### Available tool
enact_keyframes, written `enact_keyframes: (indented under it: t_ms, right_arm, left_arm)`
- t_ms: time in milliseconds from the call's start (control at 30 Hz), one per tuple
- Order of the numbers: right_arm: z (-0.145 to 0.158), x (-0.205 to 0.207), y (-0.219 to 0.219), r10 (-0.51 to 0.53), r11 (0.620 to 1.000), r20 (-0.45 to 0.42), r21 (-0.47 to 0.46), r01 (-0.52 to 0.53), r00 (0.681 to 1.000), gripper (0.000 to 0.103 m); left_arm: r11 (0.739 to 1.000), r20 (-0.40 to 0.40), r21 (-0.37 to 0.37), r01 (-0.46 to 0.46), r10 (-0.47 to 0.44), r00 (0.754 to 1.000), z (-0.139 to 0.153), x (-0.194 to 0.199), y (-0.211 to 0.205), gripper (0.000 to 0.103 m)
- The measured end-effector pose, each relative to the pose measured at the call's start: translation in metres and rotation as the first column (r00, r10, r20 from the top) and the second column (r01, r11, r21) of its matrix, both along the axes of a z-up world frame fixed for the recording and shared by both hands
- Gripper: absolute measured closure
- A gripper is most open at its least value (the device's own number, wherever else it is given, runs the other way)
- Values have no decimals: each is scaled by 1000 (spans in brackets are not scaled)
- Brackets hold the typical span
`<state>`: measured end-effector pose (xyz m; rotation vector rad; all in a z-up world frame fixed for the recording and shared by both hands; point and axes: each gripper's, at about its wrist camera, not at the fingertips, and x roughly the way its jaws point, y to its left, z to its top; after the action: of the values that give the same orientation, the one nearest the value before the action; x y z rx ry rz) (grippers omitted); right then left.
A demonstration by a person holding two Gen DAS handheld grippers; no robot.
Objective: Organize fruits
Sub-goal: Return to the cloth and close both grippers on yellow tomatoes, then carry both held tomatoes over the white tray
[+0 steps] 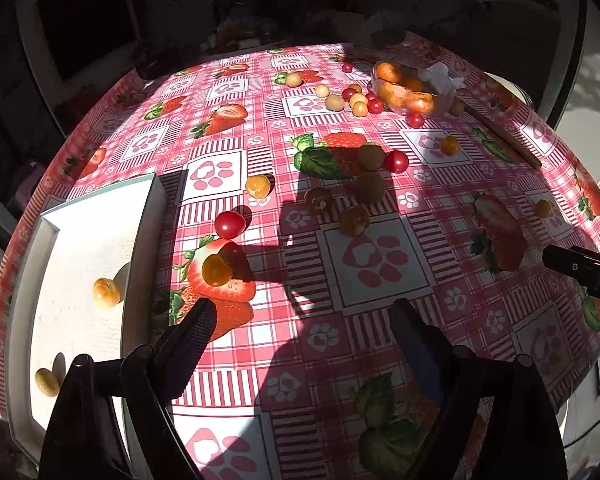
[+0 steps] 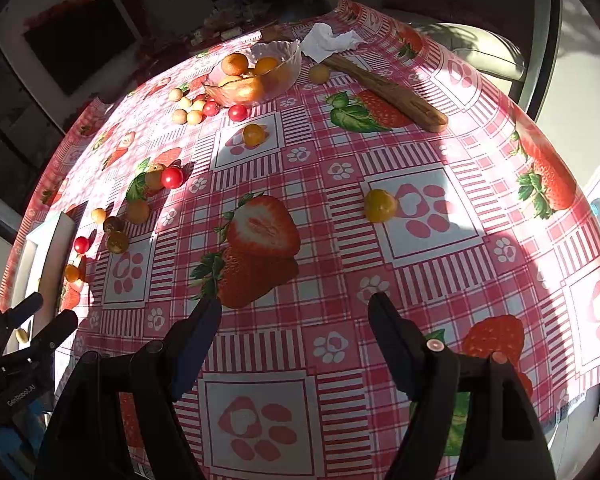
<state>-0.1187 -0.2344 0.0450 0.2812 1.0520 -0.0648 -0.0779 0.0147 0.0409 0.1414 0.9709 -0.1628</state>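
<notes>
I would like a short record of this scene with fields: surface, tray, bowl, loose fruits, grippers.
surface: red checked strawberry-print tablecloth
tray: white rectangular tray at left, holding two small yellowish fruits
bowl: clear glass bowl at far side, holding orange fruits
loose fruits: red cherry tomatoes and yellow ones scattered on the cloth
grippers: left gripper open, empty; right gripper open, empty
</notes>
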Motion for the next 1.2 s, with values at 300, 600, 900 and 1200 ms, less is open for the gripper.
enact_keyframes:
  t_ms: [300, 600, 900, 1200]
  right_arm:
    - [-9, 0, -37, -50, 996, 12, -74, 51, 999, 24]
    - [-12, 31, -32, -7, 993, 29, -119, 10, 1000, 24]
    - [-16, 55, -15, 35, 976, 38, -216, -26, 999, 33]
    - [-12, 53, -13, 59, 987, 59, -150, -49, 997, 81]
  left_arm:
    - [999, -32, -7, -43, 43, 999, -22, 31, -21, 14]
    - [998, -30, -13, -61, 61, 998, -31, 53, -34, 14]
    - [997, -13, -52, -48, 47, 999, -28, 59, -40, 44]
    - [995, -13, -95, 13, -15, 1000, -23, 51, -39, 80]
